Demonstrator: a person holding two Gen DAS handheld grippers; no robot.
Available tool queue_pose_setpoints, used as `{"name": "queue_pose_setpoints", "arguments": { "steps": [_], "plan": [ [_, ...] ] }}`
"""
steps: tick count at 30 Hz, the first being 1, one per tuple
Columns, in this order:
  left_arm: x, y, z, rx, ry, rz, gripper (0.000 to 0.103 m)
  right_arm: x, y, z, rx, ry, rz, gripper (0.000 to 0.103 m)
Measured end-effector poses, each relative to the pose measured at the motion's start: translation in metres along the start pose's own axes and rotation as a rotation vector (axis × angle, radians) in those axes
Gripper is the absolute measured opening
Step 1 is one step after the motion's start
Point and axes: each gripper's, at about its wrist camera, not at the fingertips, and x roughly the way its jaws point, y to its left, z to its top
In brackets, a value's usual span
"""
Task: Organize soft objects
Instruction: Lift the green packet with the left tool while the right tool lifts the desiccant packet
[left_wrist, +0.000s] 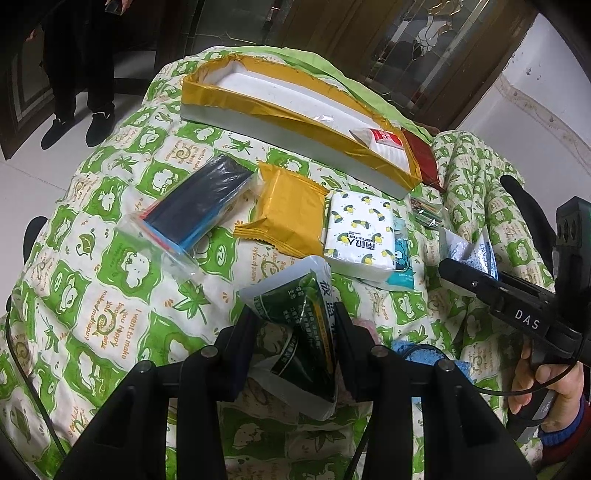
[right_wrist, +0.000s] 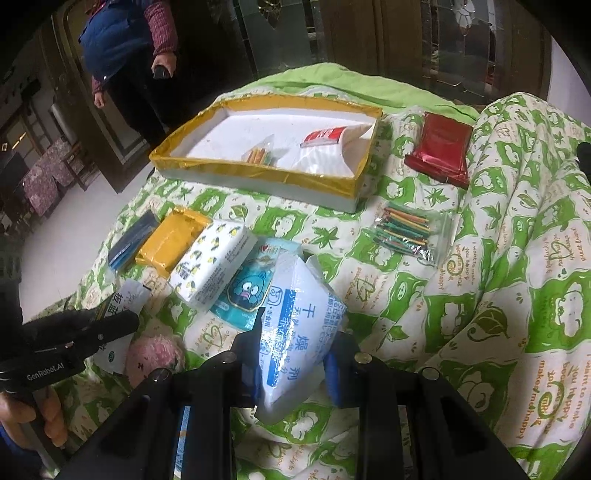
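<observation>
Pale glossy tiled floor (left_wrist: 22, 173) on the left. Dark wooden door panels (right_wrist: 351, 33) with patterned leaded glass (left_wrist: 436, 48) stood behind. White wall (left_wrist: 546, 85) at right. A standing person in dark trousers (right_wrist: 125, 81) waited nearby.

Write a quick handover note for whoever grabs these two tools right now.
Left tool: shut on the green packet.
Right tool: shut on the white sachet.
Done: tray holds a red-white pack and a small stick bag.
Left on the quilt: blue bag, yellow packet, tissues, bird pack, red packet, stick bag.
</observation>
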Motion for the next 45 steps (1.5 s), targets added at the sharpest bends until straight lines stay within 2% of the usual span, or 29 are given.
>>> {"name": "queue_pose_setpoints", "arguments": {
  "steps": [13, 18, 22, 34, 45],
  "plan": [
    [0.0, 0.0, 0.001, -0.016, 0.002, -0.011, 0.039, -0.014, 0.011, 0.006, -0.002, -0.036, 0.052, 0.028],
    [0.001, 0.0, 0.002, -0.021, 0.006, -0.019, 0.039, -0.021, 0.003, 0.011, 0.04, -0.048, 0.081, 0.028],
    [0.002, 0.0, 0.002, -0.024, 0.007, -0.025, 0.039, -0.019, -0.004, 0.013, 0.072, -0.04, 0.085, 0.028],
    [-0.002, -0.001, 0.004, -0.029, 0.005, -0.037, 0.039, -0.021, 0.004, 0.019, 0.051, -0.034, 0.099, 0.028],
    [-0.011, -0.01, 0.022, -0.013, 0.017, -0.073, 0.039, -0.031, 0.004, 0.034, 0.04, -0.039, 0.112, 0.028]
  ]
}}
